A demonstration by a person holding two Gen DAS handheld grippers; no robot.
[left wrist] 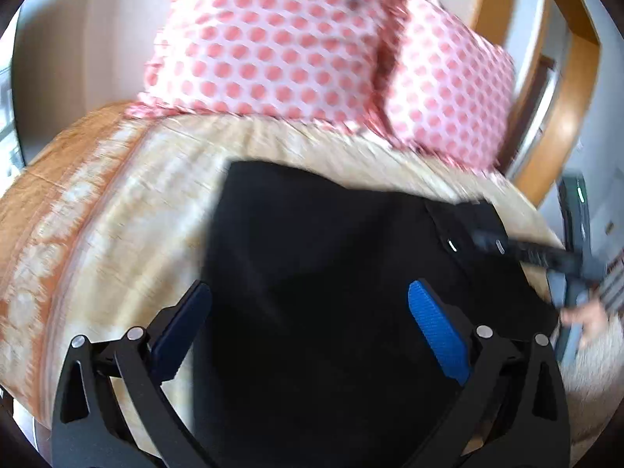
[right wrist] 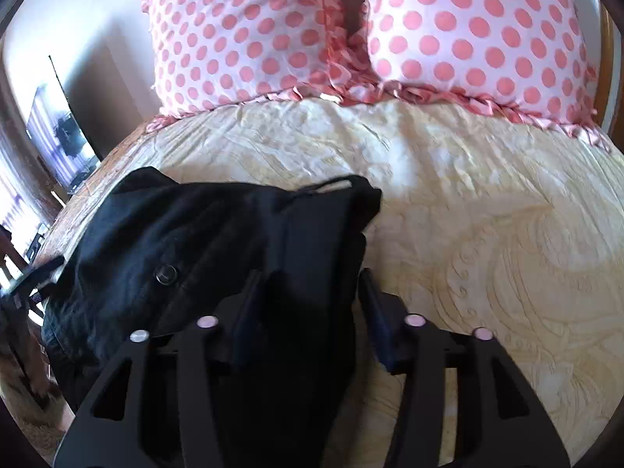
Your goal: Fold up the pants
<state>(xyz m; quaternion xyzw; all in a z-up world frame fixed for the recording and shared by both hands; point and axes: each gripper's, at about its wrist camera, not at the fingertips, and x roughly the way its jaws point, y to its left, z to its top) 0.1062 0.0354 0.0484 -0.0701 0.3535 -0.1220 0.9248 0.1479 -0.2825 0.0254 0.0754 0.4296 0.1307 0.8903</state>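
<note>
pants (right wrist: 218, 241): black, bunched on the cream bedspread (right wrist: 487, 234), below the dotted pillows (right wrist: 273, 39).
left gripper (left wrist: 308, 312): spread wide above the cloth, holding nothing.
right gripper (right wrist: 308, 292): half open around a fold, grip perhaps not yet made.
risk: thin pinch could slip, layers sliding apart.
right view only: button (right wrist: 165, 274).
left view only: straight far edge.
</note>
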